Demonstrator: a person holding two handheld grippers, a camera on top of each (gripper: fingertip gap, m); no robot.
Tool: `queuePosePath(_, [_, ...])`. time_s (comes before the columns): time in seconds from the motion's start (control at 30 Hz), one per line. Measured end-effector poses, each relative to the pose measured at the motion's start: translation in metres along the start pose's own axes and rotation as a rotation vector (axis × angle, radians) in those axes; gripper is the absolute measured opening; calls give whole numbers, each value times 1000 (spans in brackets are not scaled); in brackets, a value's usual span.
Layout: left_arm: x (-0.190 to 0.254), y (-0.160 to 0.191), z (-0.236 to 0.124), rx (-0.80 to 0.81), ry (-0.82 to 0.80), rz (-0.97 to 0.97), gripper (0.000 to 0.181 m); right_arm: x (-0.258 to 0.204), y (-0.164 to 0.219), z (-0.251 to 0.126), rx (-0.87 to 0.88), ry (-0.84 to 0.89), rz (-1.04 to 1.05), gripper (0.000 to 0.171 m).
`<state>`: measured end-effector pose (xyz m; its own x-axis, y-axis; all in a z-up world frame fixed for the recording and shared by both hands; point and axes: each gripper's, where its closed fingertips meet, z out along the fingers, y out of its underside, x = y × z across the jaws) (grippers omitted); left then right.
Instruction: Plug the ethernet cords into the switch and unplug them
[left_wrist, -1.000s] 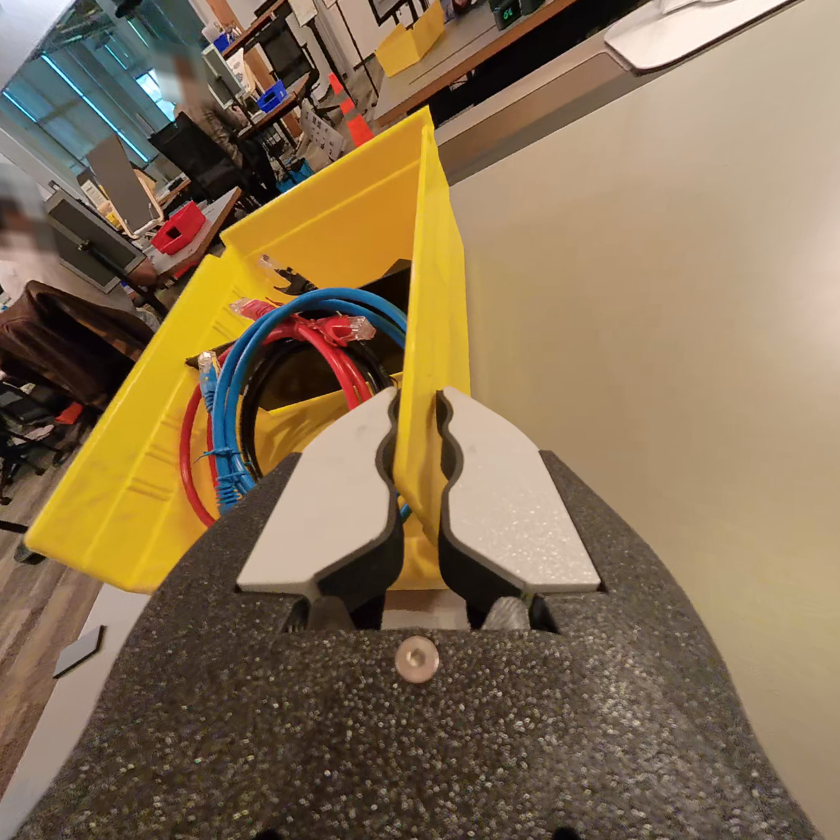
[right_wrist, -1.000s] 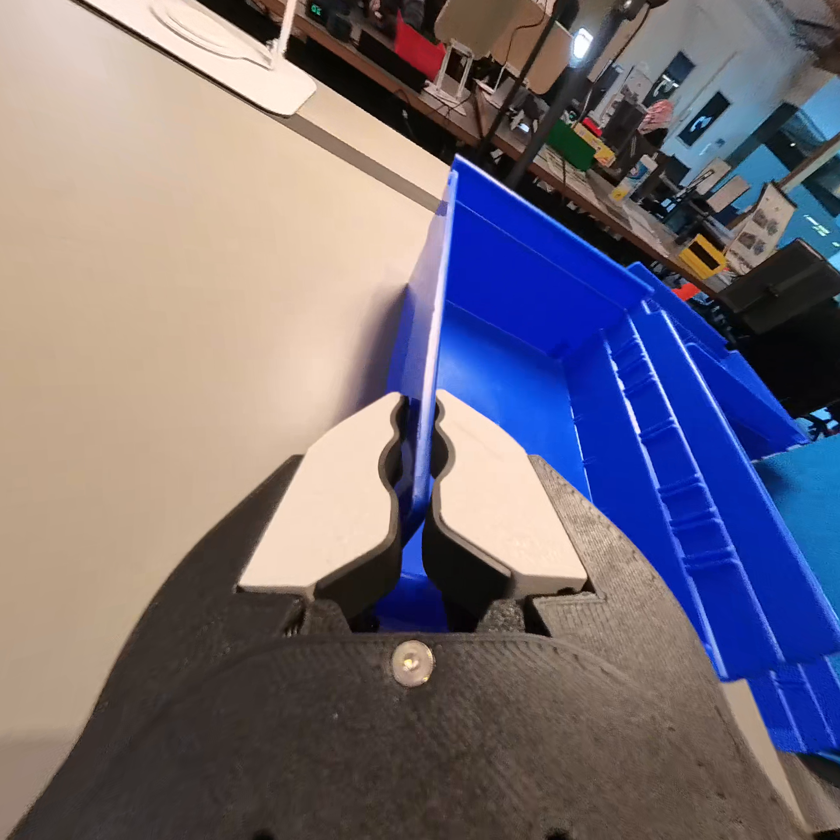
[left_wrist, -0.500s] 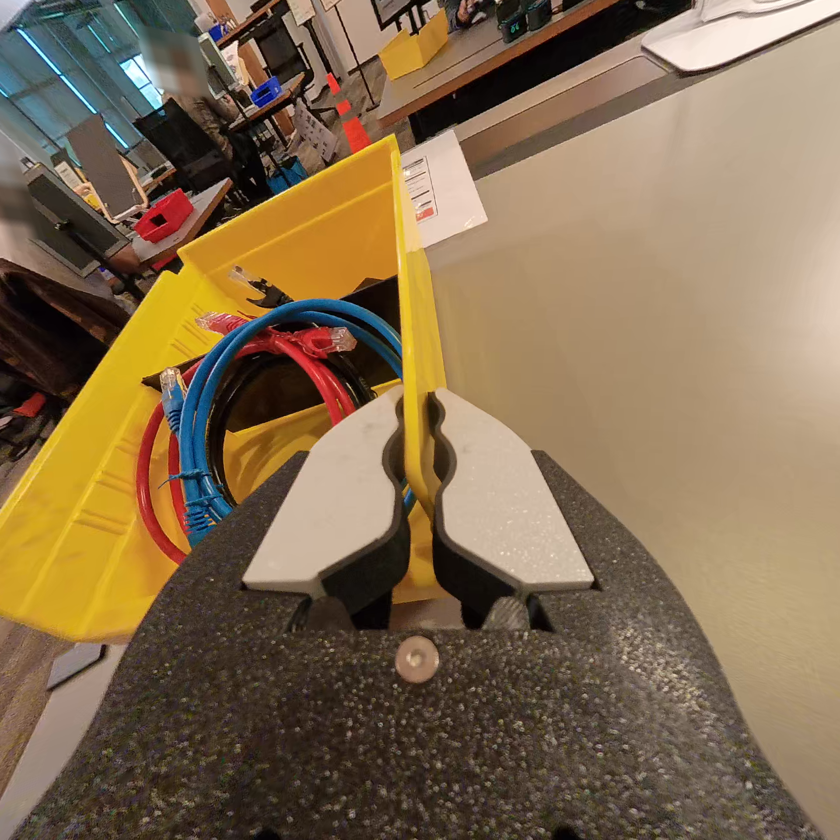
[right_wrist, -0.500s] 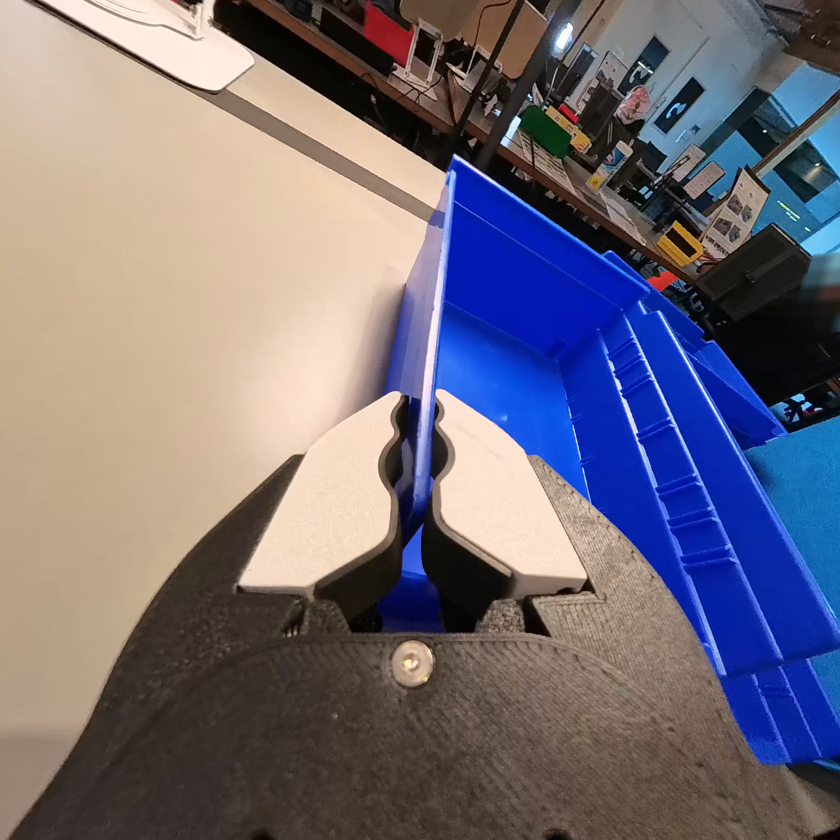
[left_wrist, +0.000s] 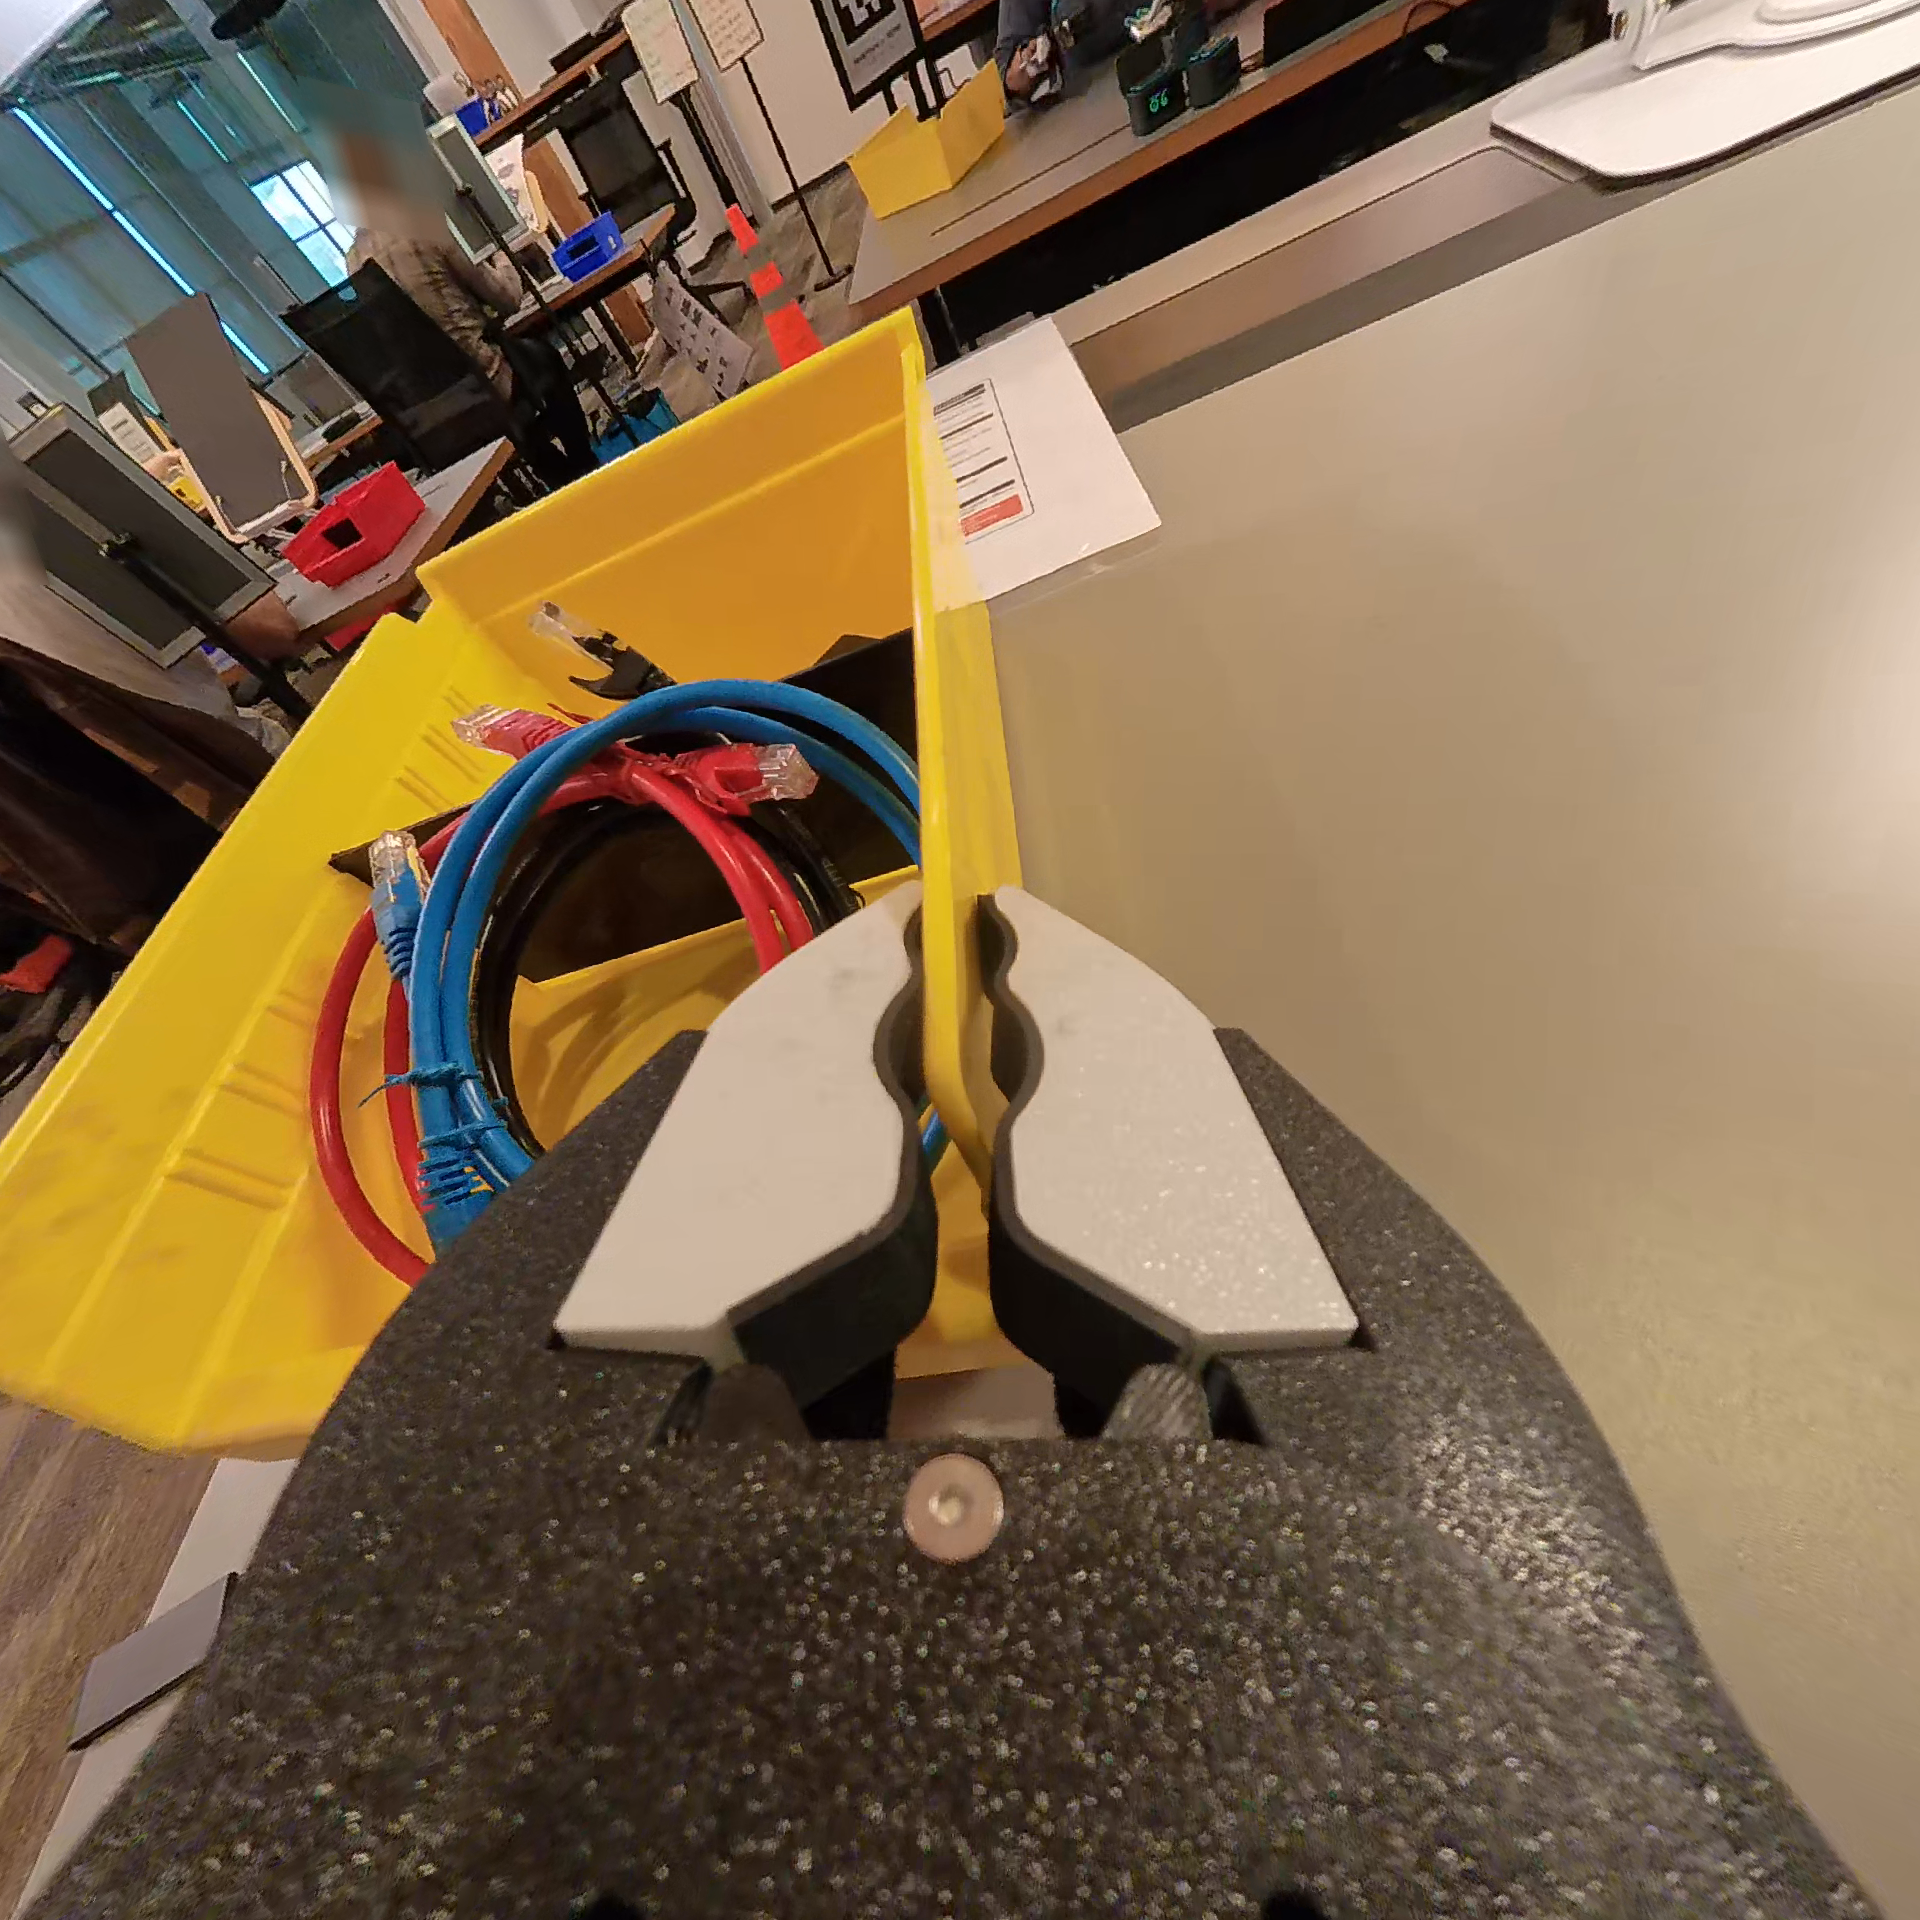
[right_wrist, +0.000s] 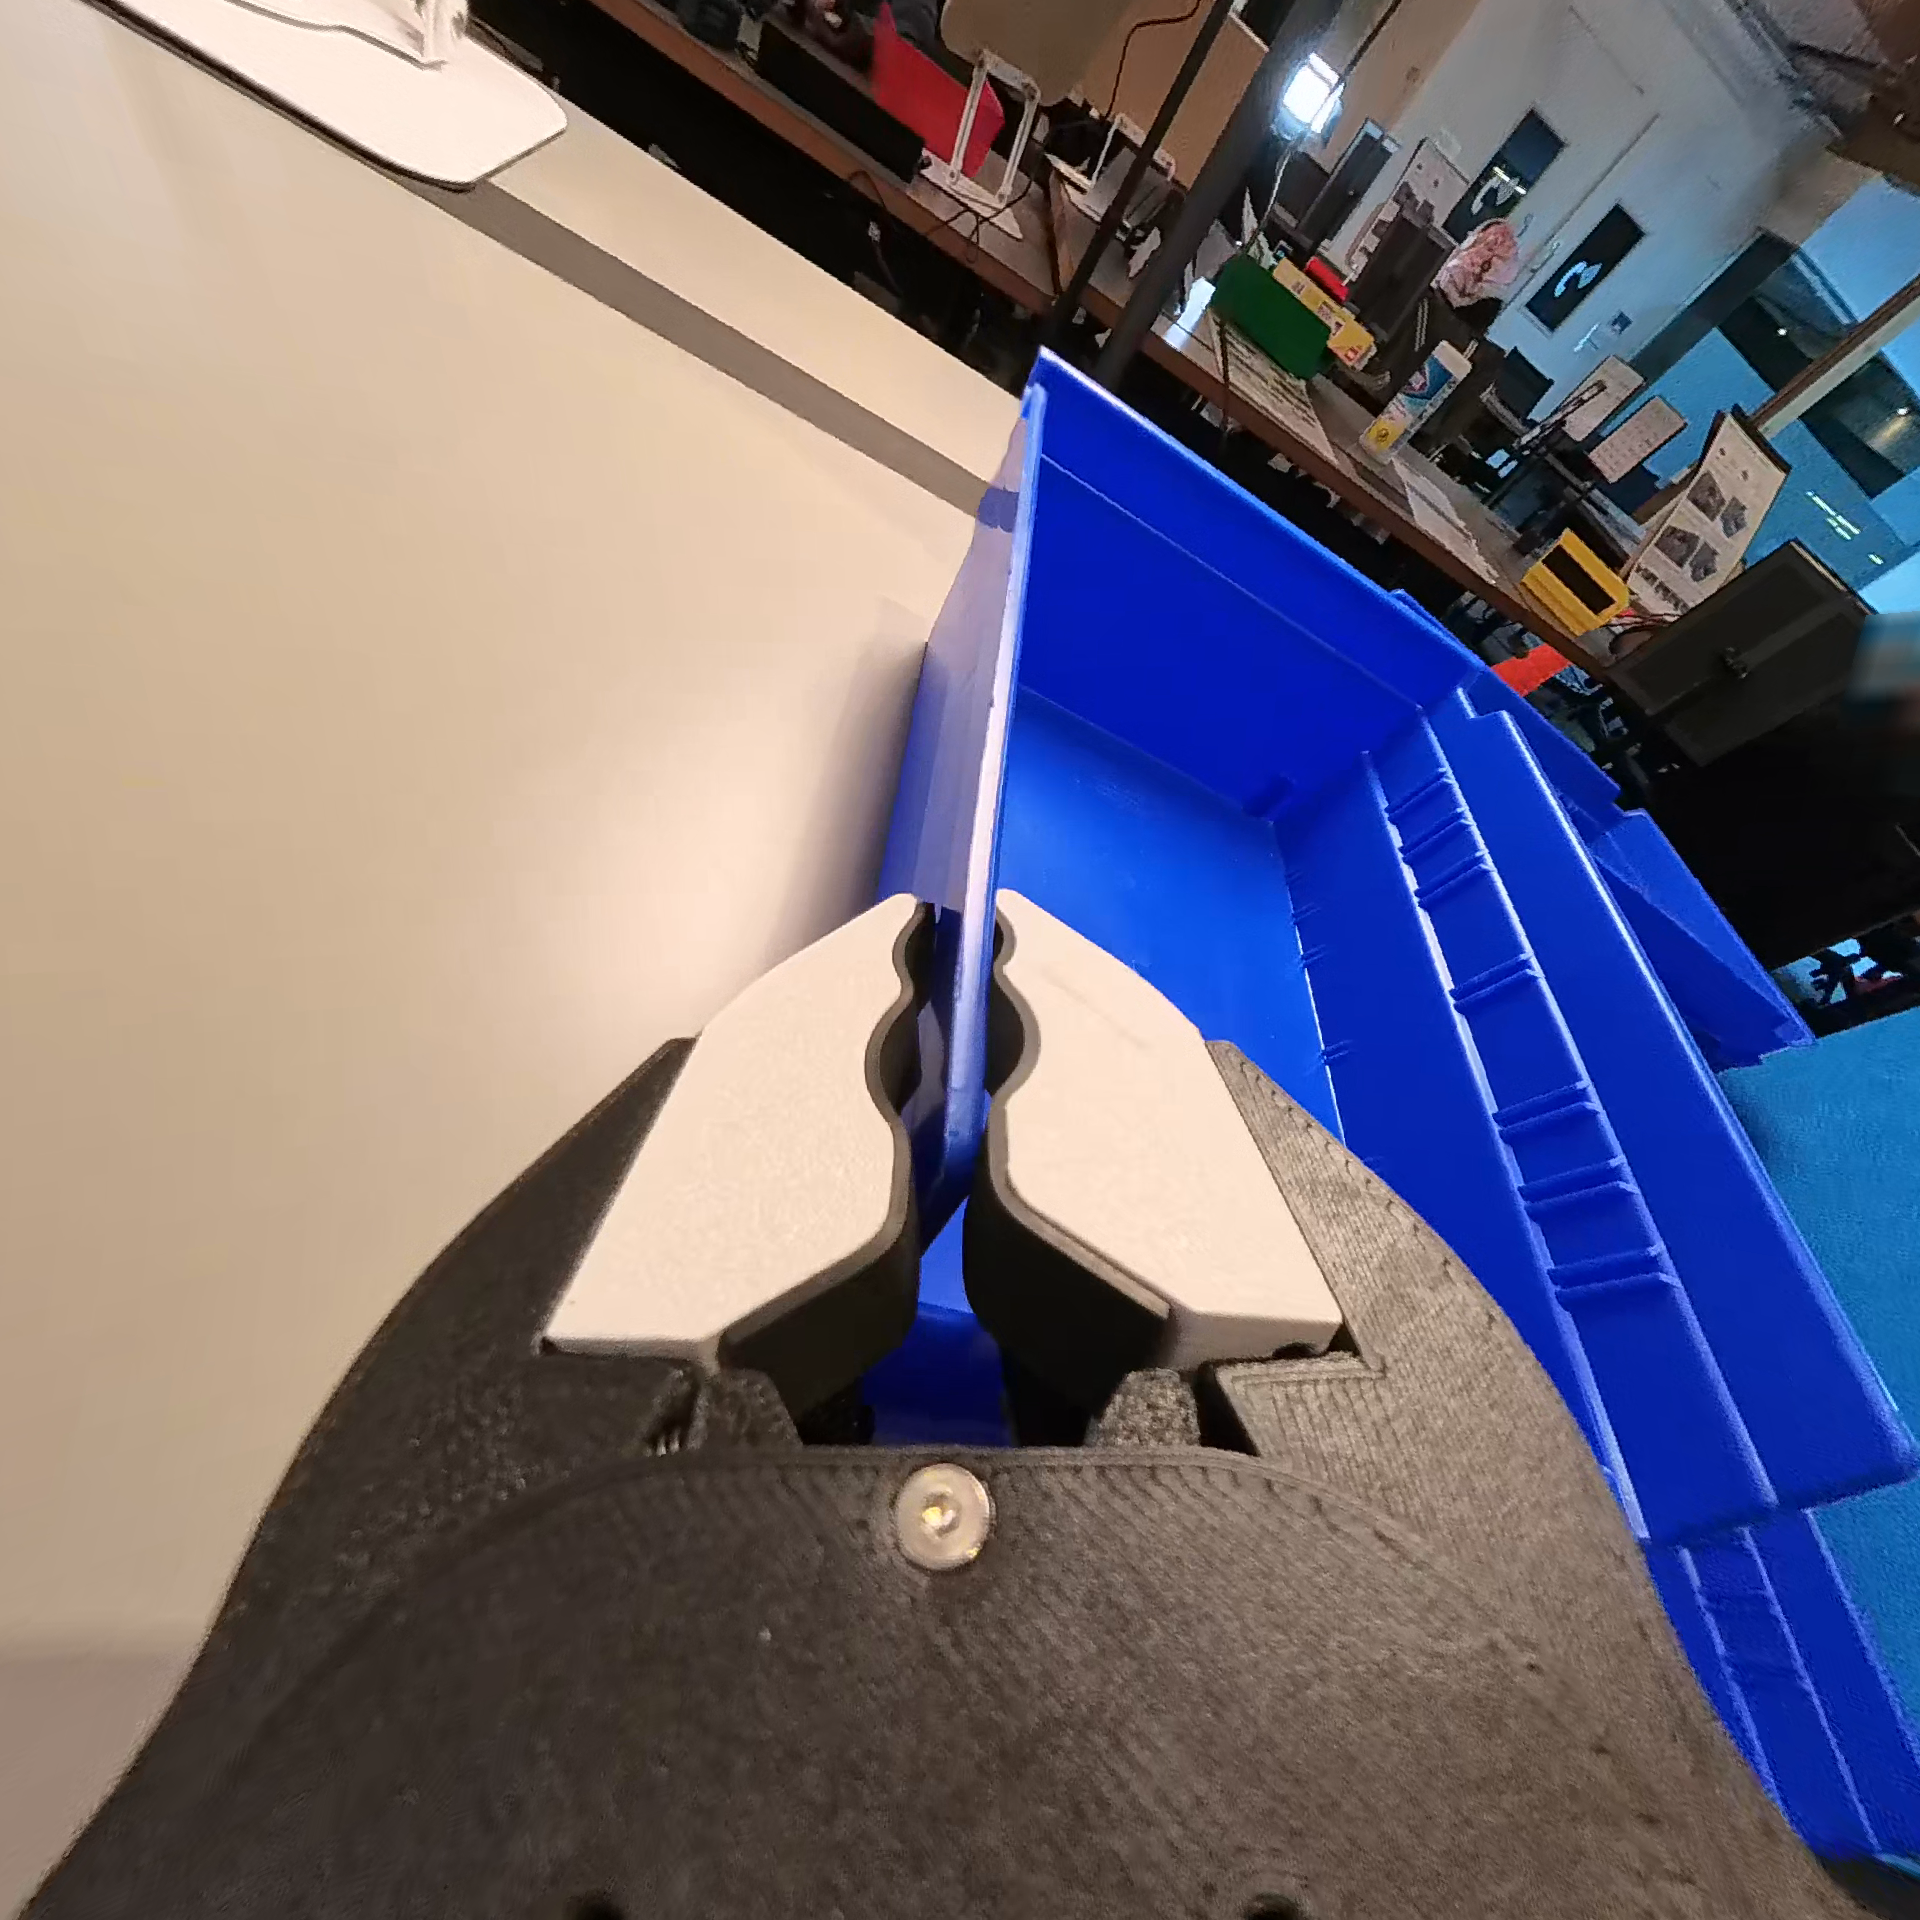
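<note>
In the left wrist view my left gripper (left_wrist: 948, 914) is shut on the right side wall of a yellow bin (left_wrist: 727, 540). Inside the bin lie coiled ethernet cords: a blue one (left_wrist: 457, 997), a red one (left_wrist: 343, 1122) and a black one (left_wrist: 499, 966), over a dark box (left_wrist: 862, 686) that may be the switch. In the right wrist view my right gripper (right_wrist: 961, 920) is shut on the left side wall of an empty blue bin (right_wrist: 1174, 873).
Both bins sit on a beige table (left_wrist: 1507, 831). A printed paper sheet (left_wrist: 1029, 468) lies beyond the yellow bin. A white flat stand base (right_wrist: 416, 94) sits at the table's far side. Another blue bin (right_wrist: 1683, 904) lies right of the held one. Workshop desks stand behind. The grippers' ends are close to 70 cm from one another.
The yellow bin has swung and shifted left in the left wrist view, uncovering the paper sheet behind it. The blue bin has shifted slightly. Both grippers stay clamped on the bin walls.
</note>
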<state>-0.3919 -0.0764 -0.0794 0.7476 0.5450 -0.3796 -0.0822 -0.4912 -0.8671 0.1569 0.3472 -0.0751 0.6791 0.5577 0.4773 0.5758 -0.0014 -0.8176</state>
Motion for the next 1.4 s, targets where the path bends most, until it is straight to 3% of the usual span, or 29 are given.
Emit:
queuePosePath(1.03, [-12, 8, -7, -7, 45, 24, 7, 41, 26, 0, 2, -58, 5, 8])
queuePosePath(1.2, [-3, -5, -30, 41, 156, -19, 28, 40, 25, -22, 0, -92, -37, 18])
queuePosePath(1.4, [-21, -37, -70, 109, 218, -63, 34, 37, -5, -69, 60, -135, -77, 20])
